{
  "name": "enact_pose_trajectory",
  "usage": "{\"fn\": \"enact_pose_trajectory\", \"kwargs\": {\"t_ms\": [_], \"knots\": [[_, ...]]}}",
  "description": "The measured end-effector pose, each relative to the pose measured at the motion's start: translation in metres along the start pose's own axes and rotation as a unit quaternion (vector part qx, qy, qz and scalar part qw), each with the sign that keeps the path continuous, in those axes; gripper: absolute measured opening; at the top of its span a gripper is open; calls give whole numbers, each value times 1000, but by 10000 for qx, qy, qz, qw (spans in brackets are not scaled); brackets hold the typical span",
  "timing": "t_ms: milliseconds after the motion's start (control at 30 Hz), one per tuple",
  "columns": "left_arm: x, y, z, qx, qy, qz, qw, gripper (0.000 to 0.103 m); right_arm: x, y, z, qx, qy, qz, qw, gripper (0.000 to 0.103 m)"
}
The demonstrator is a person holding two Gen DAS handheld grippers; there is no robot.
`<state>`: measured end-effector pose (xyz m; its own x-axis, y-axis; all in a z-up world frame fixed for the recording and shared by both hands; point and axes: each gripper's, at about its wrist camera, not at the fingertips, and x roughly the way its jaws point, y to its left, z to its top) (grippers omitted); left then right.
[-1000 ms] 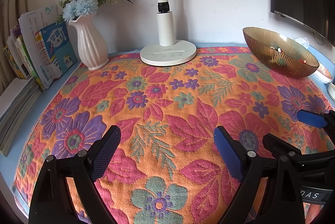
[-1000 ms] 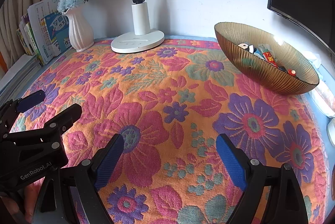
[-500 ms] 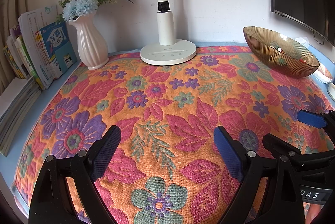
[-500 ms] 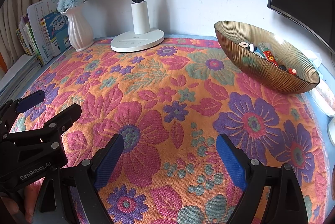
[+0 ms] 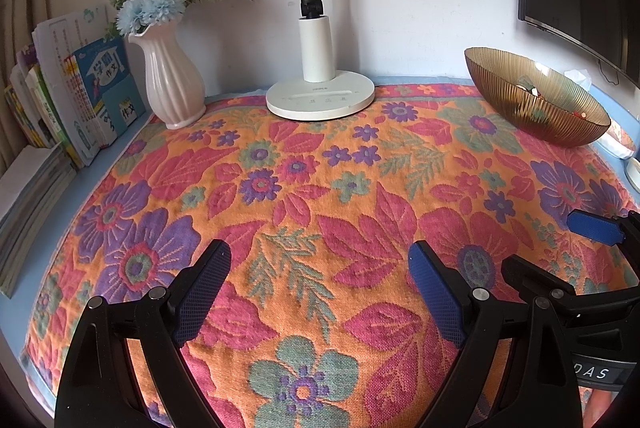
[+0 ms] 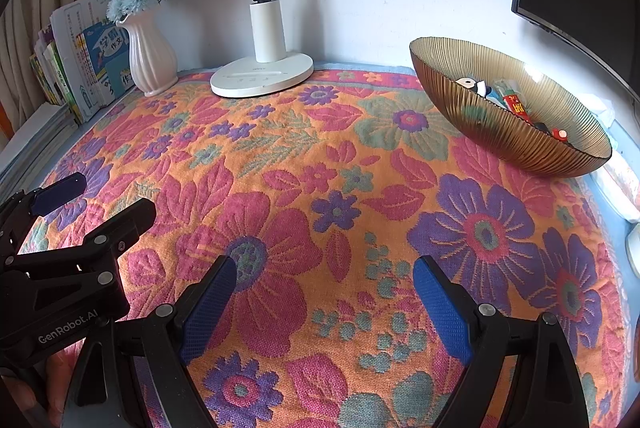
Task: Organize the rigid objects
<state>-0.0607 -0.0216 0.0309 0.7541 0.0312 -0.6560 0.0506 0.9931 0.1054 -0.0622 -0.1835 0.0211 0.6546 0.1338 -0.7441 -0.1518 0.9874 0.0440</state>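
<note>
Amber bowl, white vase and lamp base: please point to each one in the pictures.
amber bowl [image 6: 500, 131], right wrist view, on its ribbed outer wall.
white vase [image 5: 172, 83], left wrist view, on its belly.
lamp base [image 5: 320, 99], left wrist view, on its flat top.

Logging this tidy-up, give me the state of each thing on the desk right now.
left gripper: open, empty
right gripper: open, empty
amber bowl: upright, small items inside
vase: upright, holds flowers
desk lamp: standing
books: upright, leaning at left

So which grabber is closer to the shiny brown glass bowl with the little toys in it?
Right. The right gripper sits on the side of the brown ribbed glass bowl; the left gripper is beside it, farther from the bowl. Both open, touching nothing.
</note>
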Motion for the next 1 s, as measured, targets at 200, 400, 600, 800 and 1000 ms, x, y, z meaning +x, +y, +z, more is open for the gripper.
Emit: {"fn": "enact_pose_trajectory", "kwargs": {"t_ms": [200,400,600,800,1000], "knots": [[1,0,0,-1,25,-1,10000,90,1,0,1,13,34,-1,10000,89],[1,0,0,2,53,-8,10000,90,1,0,1,19,55,1,10000,89],[2,0,1,2,91,-16,10000,90,2,0,1,25,81,-1,10000,89],[3,-1,1,8,99,-1,10000,90,2,0,1,26,84,2,10000,89],[3,-1,1,4,102,-7,9999,90,2,0,1,26,81,0,10000,89]]}}
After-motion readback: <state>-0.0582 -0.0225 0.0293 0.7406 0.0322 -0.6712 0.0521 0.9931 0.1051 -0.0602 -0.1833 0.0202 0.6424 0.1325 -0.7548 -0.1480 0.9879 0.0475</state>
